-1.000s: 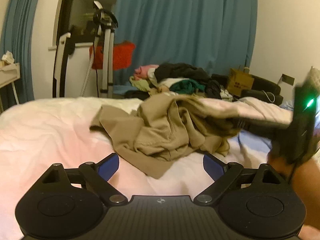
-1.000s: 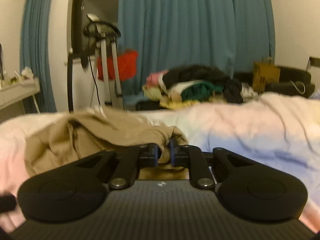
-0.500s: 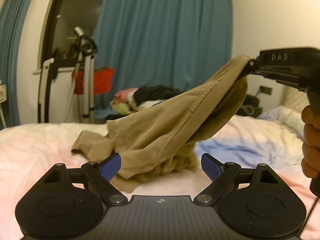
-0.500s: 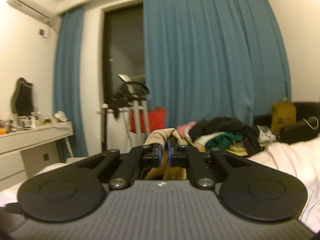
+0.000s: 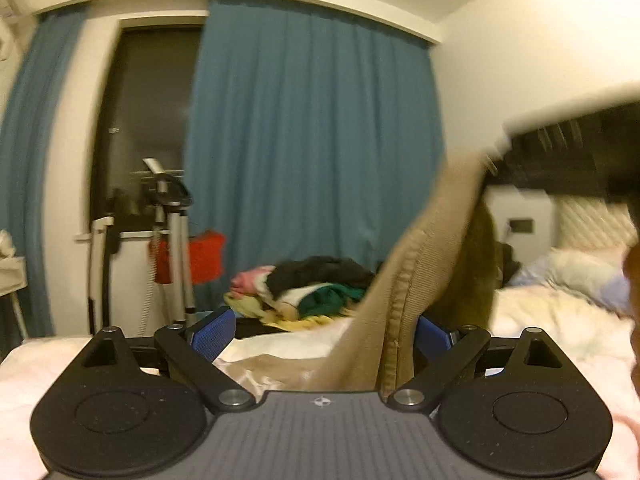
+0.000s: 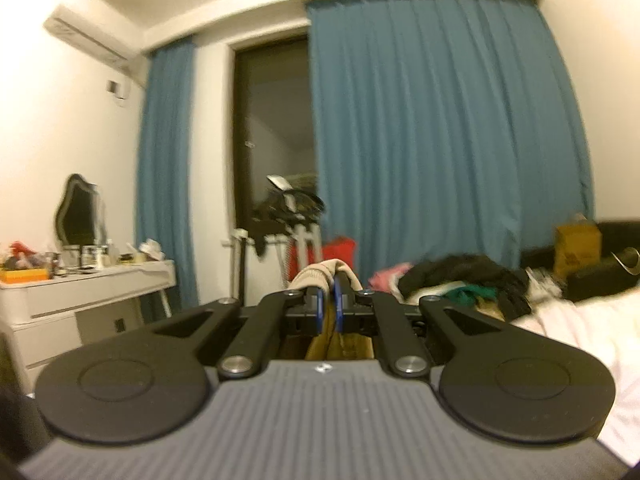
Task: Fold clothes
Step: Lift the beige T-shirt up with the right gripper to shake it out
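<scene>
**Tan garment lifted off the bed, pinched on the right**

Teal curtains point(image 5: 312, 152) fill the far wall in long soft pleats, parted around a dark window point(image 6: 276, 136). Below me the bed point(image 5: 560, 320) spreads pale and quilted, its cover rumpled; I see free surface to the left of the cloth and toward the pillows on the right. A heap of mixed clothes point(image 5: 312, 292) sits beyond the bed's far edge, with a white dresser point(image 6: 80, 304) against the left wall.

From the left wrist view, the tan garment point(image 5: 420, 280) hangs in a steep diagonal, ribbed and stitched along one seam, its top caught up at the right gripper point(image 5: 492, 168), which looks blurred. Its lower part drapes down onto the bed right in front of my left gripper point(image 5: 324, 330), passing between the spread blue pads point(image 5: 212, 330); those jaws stand wide, and I cannot tell whether the cloth touches the right one.

From the right wrist view, my right gripper point(image 6: 328, 308) is nearly closed, a bunched tan fold clamped between its pads.
</scene>
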